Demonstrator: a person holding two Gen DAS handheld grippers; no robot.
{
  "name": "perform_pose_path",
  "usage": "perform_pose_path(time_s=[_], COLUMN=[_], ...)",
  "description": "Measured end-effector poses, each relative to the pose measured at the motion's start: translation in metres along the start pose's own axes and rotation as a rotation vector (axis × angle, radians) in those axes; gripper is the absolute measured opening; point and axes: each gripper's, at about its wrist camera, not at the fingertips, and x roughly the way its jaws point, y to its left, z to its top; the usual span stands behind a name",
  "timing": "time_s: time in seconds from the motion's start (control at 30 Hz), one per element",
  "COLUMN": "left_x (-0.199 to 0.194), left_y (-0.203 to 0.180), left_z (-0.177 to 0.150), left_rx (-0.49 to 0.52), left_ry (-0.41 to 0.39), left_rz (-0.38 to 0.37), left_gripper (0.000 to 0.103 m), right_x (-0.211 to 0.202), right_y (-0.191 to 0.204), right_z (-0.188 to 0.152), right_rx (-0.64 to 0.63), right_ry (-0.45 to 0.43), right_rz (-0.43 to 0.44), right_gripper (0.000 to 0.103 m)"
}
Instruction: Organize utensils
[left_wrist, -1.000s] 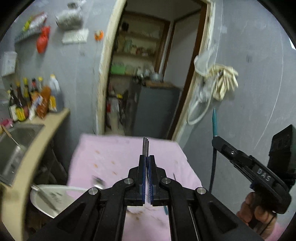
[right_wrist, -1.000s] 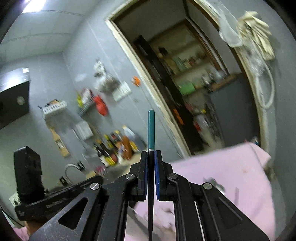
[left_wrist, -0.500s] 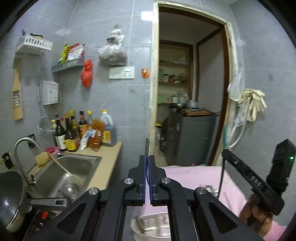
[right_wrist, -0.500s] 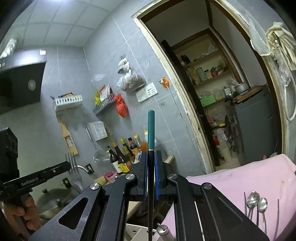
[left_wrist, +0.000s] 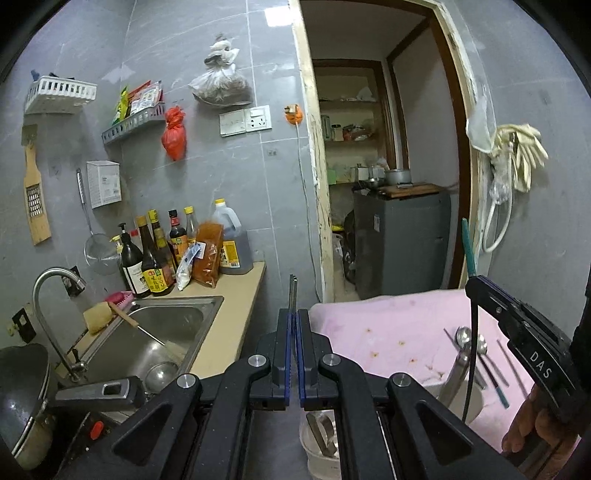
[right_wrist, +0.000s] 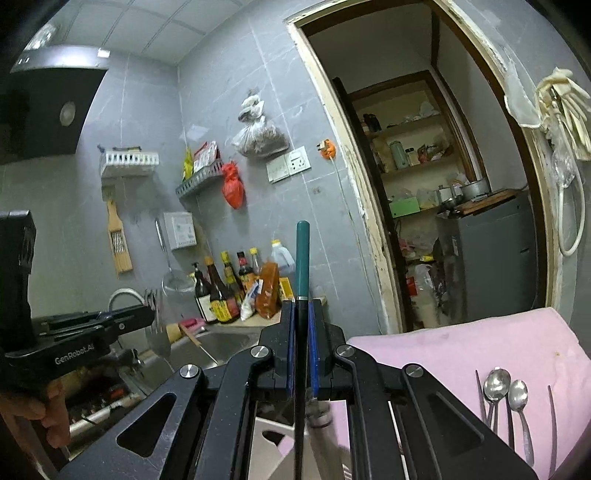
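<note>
My left gripper (left_wrist: 293, 314) is shut on a metal fork (left_wrist: 293, 291), seen edge-on with its tines sticking up past the pads. The right wrist view shows that fork (right_wrist: 157, 332) side-on, at the left. My right gripper (right_wrist: 302, 306) is shut on a thin utensil with a teal handle (right_wrist: 302, 254); its dark shaft hangs down below the jaws. Both grippers hover above a white utensil holder (left_wrist: 321, 446) that has some cutlery in it. Two spoons (right_wrist: 496, 380) and several thin utensils lie on the pink cloth (right_wrist: 461, 350).
A steel sink (left_wrist: 166, 332) with a tap (left_wrist: 48, 288) lies to the left, with sauce bottles (left_wrist: 159, 254) behind it. A wok (left_wrist: 22, 391) sits at the lower left. An open doorway (left_wrist: 376, 184) leads to a pantry with a grey cabinet.
Both views have swung from the pink cloth toward the sink wall, and the white holder has come into sight below. Both grips are unchanged.
</note>
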Motion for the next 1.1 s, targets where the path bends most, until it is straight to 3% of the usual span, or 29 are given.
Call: perform_pose_path(time_s=[0.17,0.4,0.47,0.53,0.63,0.67,0.77,0.83,0.93,1.1], left_x=[0.005,0.012,0.012,0.009,0.001,-0.003,-0.012,-0.018,-0.025,-0.028], left_y=[-0.013,-0.008,-0.003,0.001,0.001,-0.001,-0.014,-0.027,-0.051,-0.094], left_z=[-0.017,-0.029,-0.033,-0.034,-0.032,-0.03,-0.021,-0.012,0.001,0.015], left_rx=[0.021,-0.112,-0.178,-0.225,-0.281,-0.288,-0.289,-0.283,-0.272,-0.251], left_ry=[0.047,0.155,0.173,0.173,0.152,0.145,0.127,0.106,0.065,0.026], left_rz=[-0.011,-0.128,-0.166,-0.179,-0.198,-0.201,-0.21,-0.224,-0.24,-0.25], left_gripper=[0.003,0.007,0.009,0.021,0.036,0.041,0.053,0.062,0.077,0.095], right_x=[-0.004,-0.011,-0.017,-0.024,-0.039,-0.045,-0.064,-0.077,-0.091,-0.111], right_y=[-0.004,-0.013,-0.018,-0.023,-0.036,-0.041,-0.055,-0.067,-0.083,-0.107], right_z=[-0.011,-0.011,-0.006,0.0,0.017,0.024,0.046,0.061,0.078,0.096], right_rx=[-0.005,0.012,0.025,0.047,0.075,0.077,0.062,0.039,0.008,-0.054], right_ry=[0.054,0.122,0.128,0.129,0.121,0.117,0.097,0.09,0.085,0.077], right_rz=[0.012,0.045,0.058,0.063,0.04,0.022,-0.044,-0.093,-0.165,-0.26], right_gripper=[0.007,0.008,0.019,0.031,0.033,0.038,0.057,0.063,0.081,0.095])
